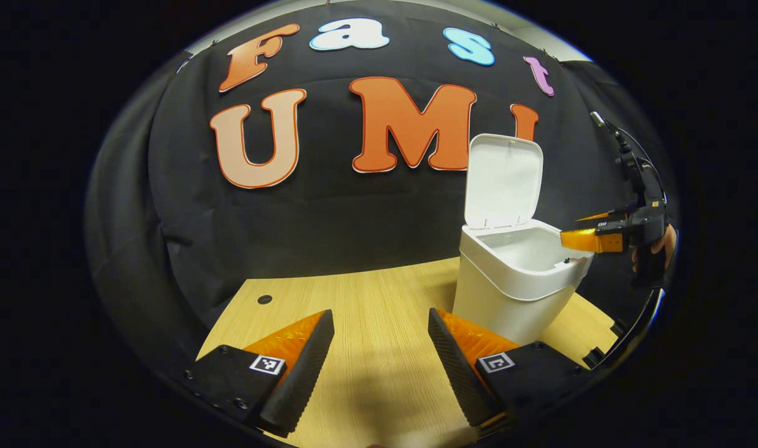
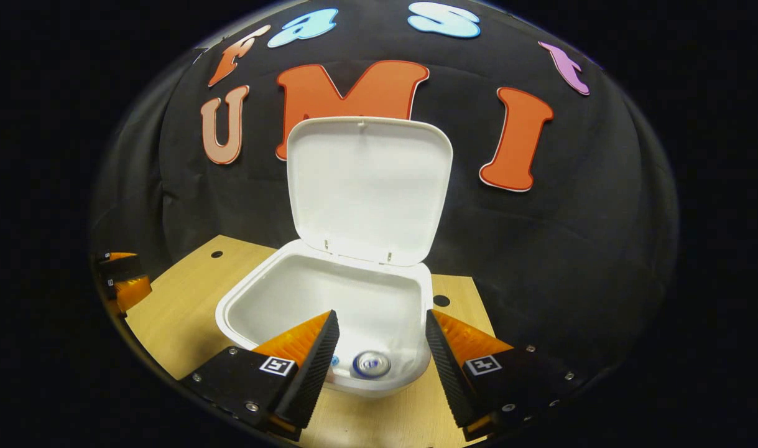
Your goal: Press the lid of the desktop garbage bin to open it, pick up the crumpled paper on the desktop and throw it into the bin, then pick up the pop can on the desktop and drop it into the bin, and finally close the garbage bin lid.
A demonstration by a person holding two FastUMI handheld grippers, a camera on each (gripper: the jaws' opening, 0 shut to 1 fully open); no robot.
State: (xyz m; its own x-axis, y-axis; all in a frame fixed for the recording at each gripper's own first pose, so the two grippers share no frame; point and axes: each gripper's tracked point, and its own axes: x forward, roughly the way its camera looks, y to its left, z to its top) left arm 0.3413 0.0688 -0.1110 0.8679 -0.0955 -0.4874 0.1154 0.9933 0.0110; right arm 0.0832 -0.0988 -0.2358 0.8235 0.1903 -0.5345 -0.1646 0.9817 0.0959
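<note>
Both grippers, left gripper (image 1: 379,367) and right gripper (image 2: 379,361), gaped empty. Pop can (image 2: 372,364) lay inside bin (image 2: 242,297) near desk's far edge; its light, hinged lid (image 2: 369,186) stood upright, best pushed at its top edge.

The left gripper view sits low over the wooden table (image 1: 379,323), facing the back wall, with the open bin (image 1: 515,274) off to its right, near. The right gripper view hangs close above the bin (image 2: 329,311), looking down into it. Both views share the bin, its raised lid (image 1: 502,180) and the table.
</note>
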